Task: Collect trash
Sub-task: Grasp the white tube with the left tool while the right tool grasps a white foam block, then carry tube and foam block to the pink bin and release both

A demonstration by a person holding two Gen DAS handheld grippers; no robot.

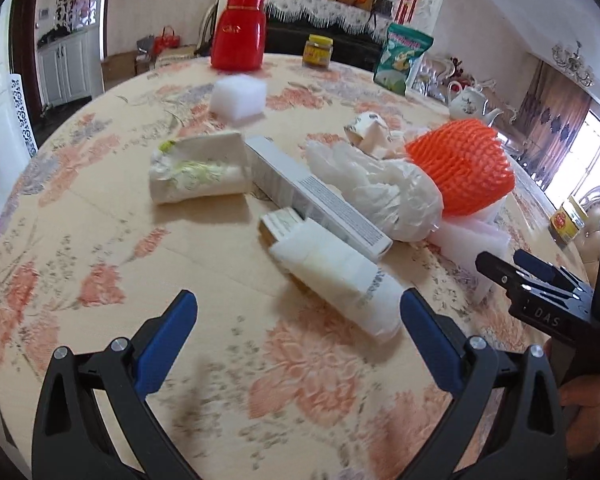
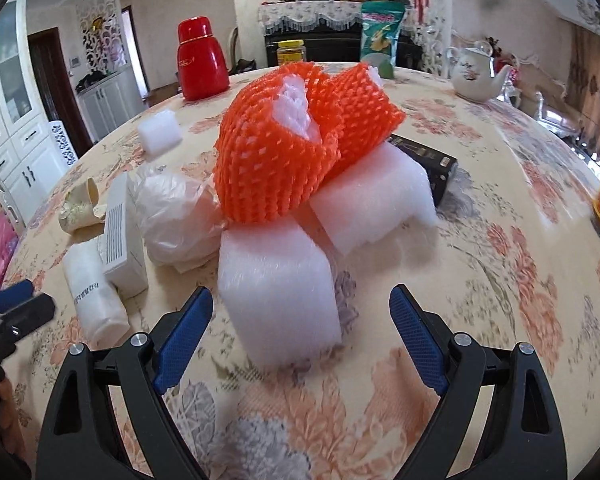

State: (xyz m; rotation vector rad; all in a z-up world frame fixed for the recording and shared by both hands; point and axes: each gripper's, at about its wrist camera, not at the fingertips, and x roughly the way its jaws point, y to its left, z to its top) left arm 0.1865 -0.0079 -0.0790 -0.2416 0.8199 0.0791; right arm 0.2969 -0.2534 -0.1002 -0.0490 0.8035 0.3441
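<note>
Trash lies in a heap on the round floral table (image 1: pixel 100 240). In the left wrist view there is a white tube (image 1: pixel 340 280), a long white box (image 1: pixel 316 196), a crumpled paper cup (image 1: pixel 196 168), a clear plastic bag (image 1: pixel 376 188) and orange foam netting (image 1: pixel 464 164). My left gripper (image 1: pixel 298 308) is open and empty just in front of the tube. In the right wrist view the orange netting (image 2: pixel 284 140) rests on white foam blocks (image 2: pixel 276 288). My right gripper (image 2: pixel 300 304) is open and empty, with the near foam block between its fingers. The right gripper also shows in the left wrist view (image 1: pixel 516 264).
A red thermos (image 1: pixel 240 28), a yellow-lidded jar (image 1: pixel 318 50), a green snack bag (image 1: pixel 404 58) and a white teapot (image 1: pixel 470 102) stand along the table's far edge. A loose foam cube (image 1: pixel 240 98) lies near the thermos. A black box (image 2: pixel 428 160) lies behind the foam.
</note>
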